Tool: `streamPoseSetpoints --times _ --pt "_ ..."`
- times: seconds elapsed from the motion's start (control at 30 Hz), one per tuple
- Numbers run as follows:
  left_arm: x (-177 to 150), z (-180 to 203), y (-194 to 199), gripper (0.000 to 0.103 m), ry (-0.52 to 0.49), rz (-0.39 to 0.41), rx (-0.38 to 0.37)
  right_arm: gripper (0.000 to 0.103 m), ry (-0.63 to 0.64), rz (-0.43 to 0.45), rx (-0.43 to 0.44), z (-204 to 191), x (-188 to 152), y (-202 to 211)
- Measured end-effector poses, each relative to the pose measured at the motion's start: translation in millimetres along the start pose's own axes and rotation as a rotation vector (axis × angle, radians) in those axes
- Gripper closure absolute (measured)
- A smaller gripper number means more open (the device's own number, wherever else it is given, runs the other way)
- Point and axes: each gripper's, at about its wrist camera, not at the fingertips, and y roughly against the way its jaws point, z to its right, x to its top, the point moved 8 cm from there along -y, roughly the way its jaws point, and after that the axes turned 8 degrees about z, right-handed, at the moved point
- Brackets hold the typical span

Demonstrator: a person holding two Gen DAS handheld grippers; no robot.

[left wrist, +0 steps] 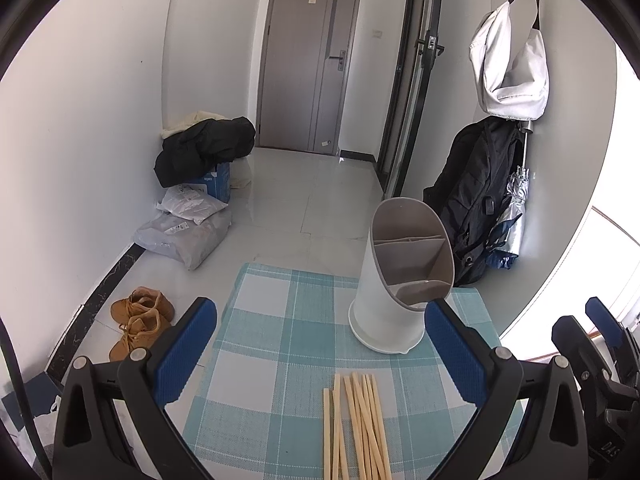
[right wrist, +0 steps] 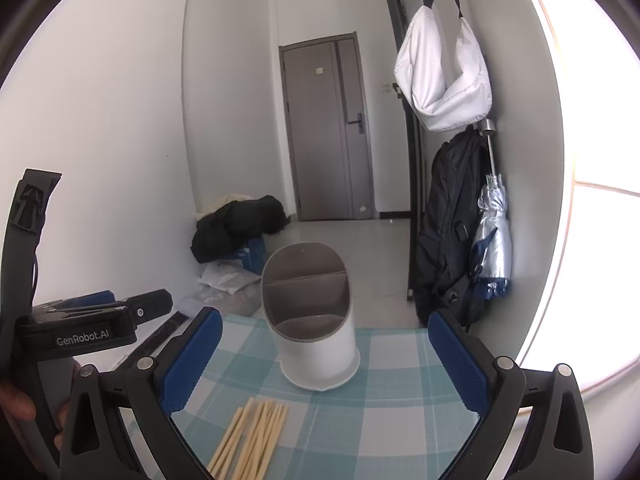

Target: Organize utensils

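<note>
Both grippers spread wide, nothing between the pads. Left gripper hangs over the near part of the table; right gripper beside it, likewise empty.

Nearest: chopsticks, a loose bundle of pale wooden sticks lying flat on the checked cloth, some crossing, ends uneven. Thin, smooth, light. None picked up yet.

Just beyond them, apart from the bundle: holder, upright, white plastic cylinder with a slanted mouth and grey inner dividers making several compartments. All compartments look empty. Flared base rim, sitting near the right far corner of the table.

Risks as I judge them:
- Sticks overlap; pinching one may drag or roll its neighbours, possibly off the near edge.
- Flat sticks on woven cloth give little to get under; the ribbed blue pads may slip.
- Holder looks light and tall; a stick pushed in at an angle could tip or slide it toward the edge.

Far: boots and bags on tile floor, grey door.
</note>
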Motion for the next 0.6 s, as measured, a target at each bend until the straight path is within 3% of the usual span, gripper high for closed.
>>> streamPoseSetpoints --times 0.6 --pt "-1.4 1.4 -0.4 0.002 -0.006 -0.003 0.004 0.000 -0.003 -0.006 -0.020 2.1 -1.7 0.4"
